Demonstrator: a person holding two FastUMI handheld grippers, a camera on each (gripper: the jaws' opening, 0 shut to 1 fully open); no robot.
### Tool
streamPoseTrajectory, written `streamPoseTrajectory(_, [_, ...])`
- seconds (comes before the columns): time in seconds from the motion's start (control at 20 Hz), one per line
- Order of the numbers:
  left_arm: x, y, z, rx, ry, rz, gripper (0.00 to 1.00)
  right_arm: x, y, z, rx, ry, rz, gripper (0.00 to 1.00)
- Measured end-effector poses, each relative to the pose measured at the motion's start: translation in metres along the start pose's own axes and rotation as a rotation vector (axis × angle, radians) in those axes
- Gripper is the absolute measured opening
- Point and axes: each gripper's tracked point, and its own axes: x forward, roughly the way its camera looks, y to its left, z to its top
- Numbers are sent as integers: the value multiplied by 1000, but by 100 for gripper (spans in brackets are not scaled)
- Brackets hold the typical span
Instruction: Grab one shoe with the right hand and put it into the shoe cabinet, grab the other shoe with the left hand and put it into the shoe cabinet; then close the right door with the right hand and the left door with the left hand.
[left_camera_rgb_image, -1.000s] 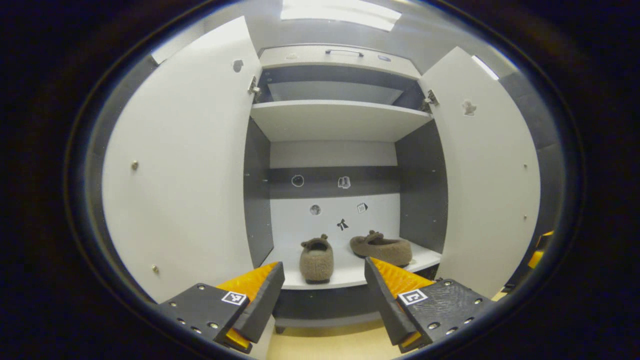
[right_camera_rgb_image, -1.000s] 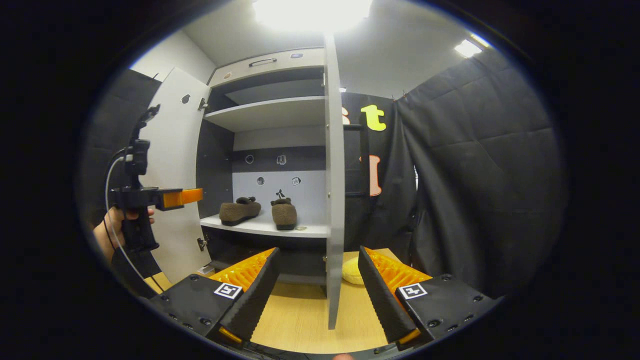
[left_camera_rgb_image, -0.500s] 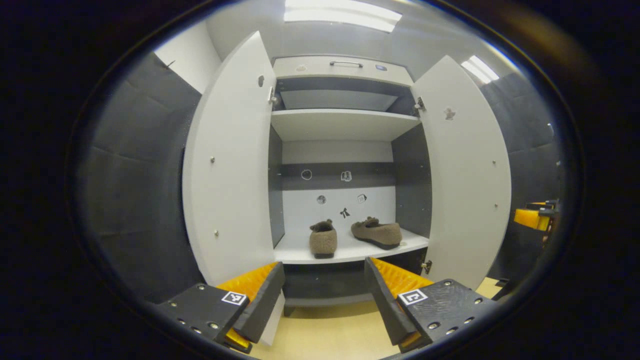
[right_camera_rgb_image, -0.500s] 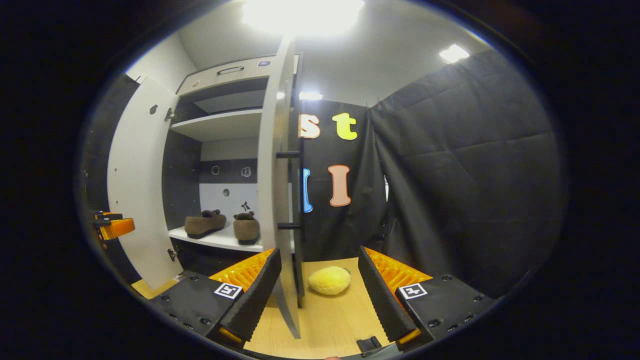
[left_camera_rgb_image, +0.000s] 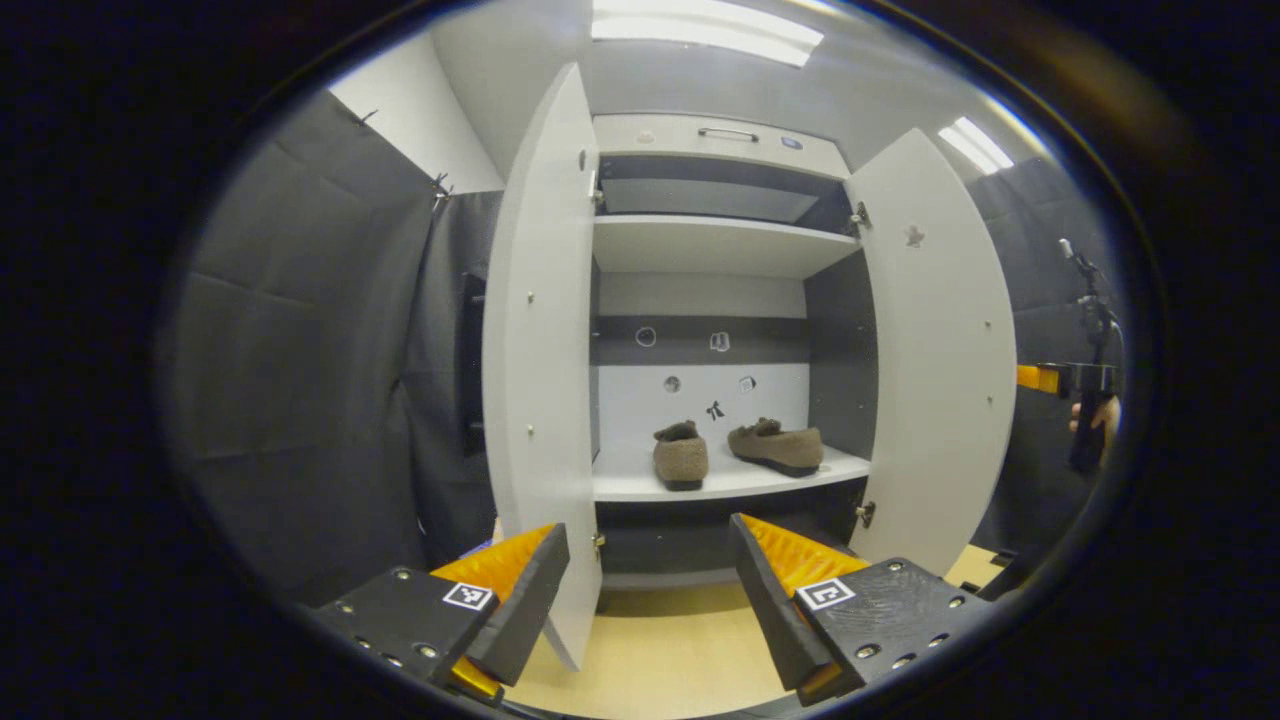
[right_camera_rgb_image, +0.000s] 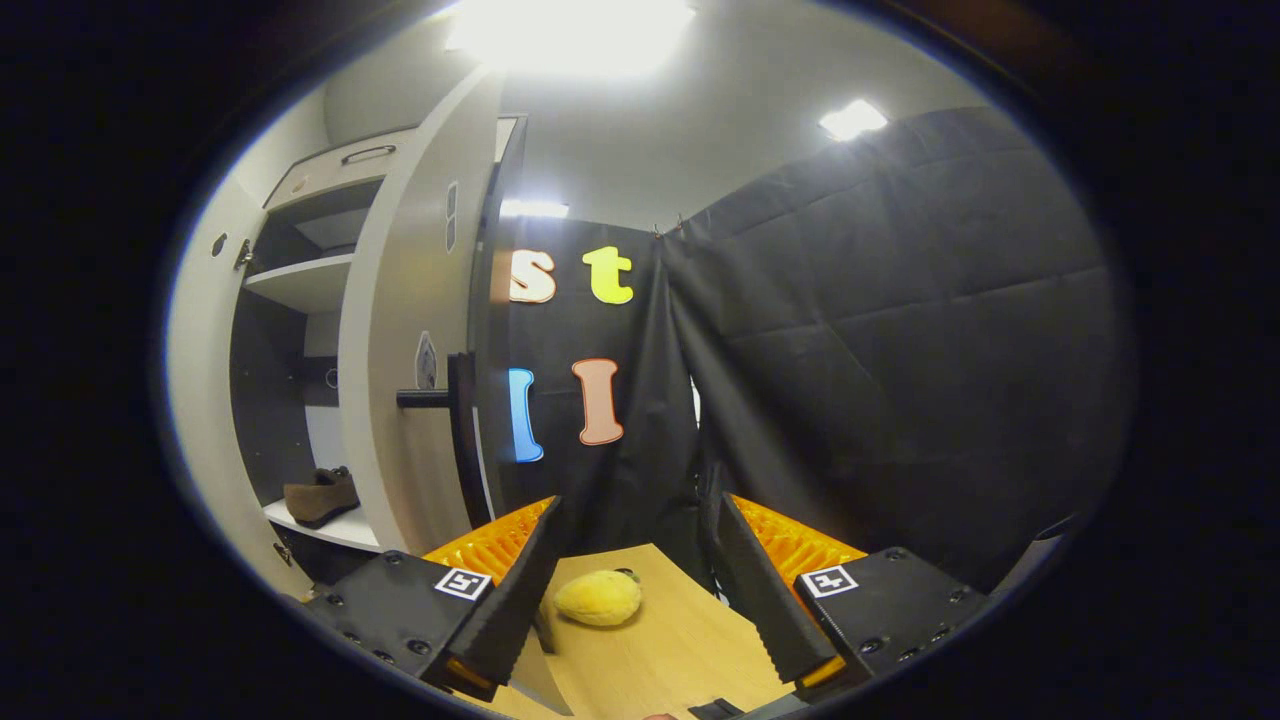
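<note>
While both doors stand open, two shoes sit on the cabinet shelf (left_camera_rgb_image: 640, 486): one shoe (left_camera_rgb_image: 680, 461) heel-out near the front edge, the other shoe (left_camera_rgb_image: 776, 447) lying crosswise toward the right end. Left gripper (left_camera_rgb_image: 648, 575) and right gripper (right_camera_rgb_image: 632, 570) jaws are apart, empty.

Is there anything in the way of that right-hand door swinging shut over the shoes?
Nothing visible does. Both shoes sit well back on the shelf, inside the front edge, and the space that the right door would sweep looks free. The yellow ball lies outside it.
</note>
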Motion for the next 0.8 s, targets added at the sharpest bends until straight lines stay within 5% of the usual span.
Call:
streamPoseTrajectory(0.3, [-10,53,7,-30,-22,51,93,-10,21,5,-112,-18,-40,88])
streamPoseTrajectory(0.8, [-9,106,6,-43,-34,85,93,-34,77,3,-78,-13,18,93])
